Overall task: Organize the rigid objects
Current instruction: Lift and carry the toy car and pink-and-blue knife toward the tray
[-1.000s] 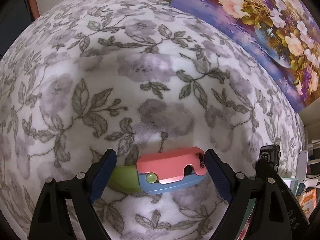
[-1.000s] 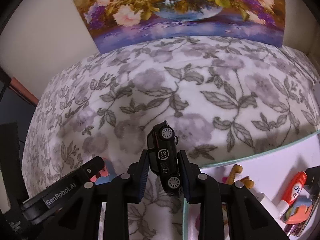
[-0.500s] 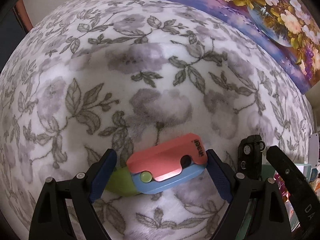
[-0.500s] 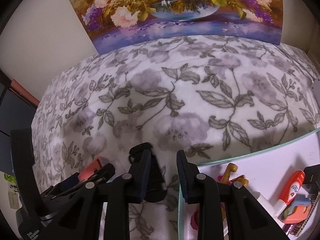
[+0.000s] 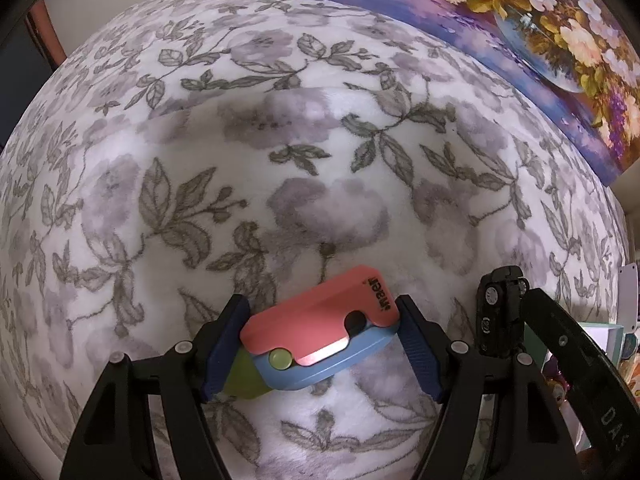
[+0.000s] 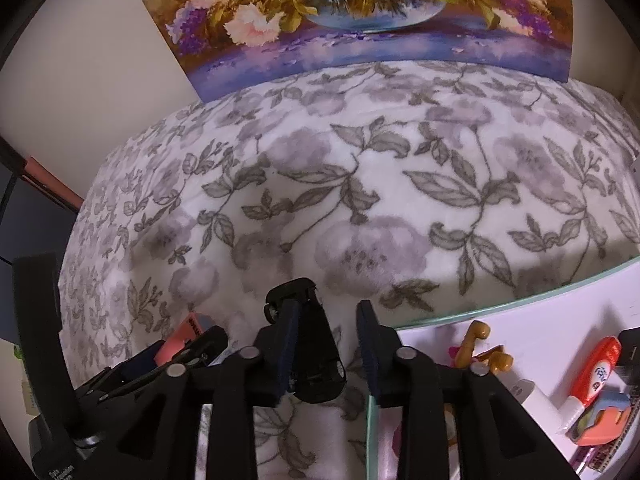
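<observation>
My left gripper point(image 5: 320, 344) is shut on a pink, blue and green utility knife point(image 5: 316, 340), held crosswise and tilted just above the floral blanket. A black toy car point(image 6: 316, 364) lies on the blanket between my right gripper's open fingers, against the left finger. My right gripper point(image 6: 326, 344) is open and no longer grips the car. In the left wrist view the car point(image 5: 500, 312) stands at the right beside the right gripper's finger. The knife's pink tip point(image 6: 188, 336) shows at the lower left of the right wrist view.
A white box with a mint rim point(image 6: 480, 304) sits at the lower right, holding a brown toy point(image 6: 476, 344), a correction tape point(image 6: 596, 368) and other small items. A flower painting point(image 6: 360, 16) leans on the wall behind the blanket-covered surface point(image 6: 360, 184).
My right gripper has opened and released the black toy car, which dropped from upright between the fingers onto the blanket. My left gripper has moved closer to the right one, knife more tilted.
</observation>
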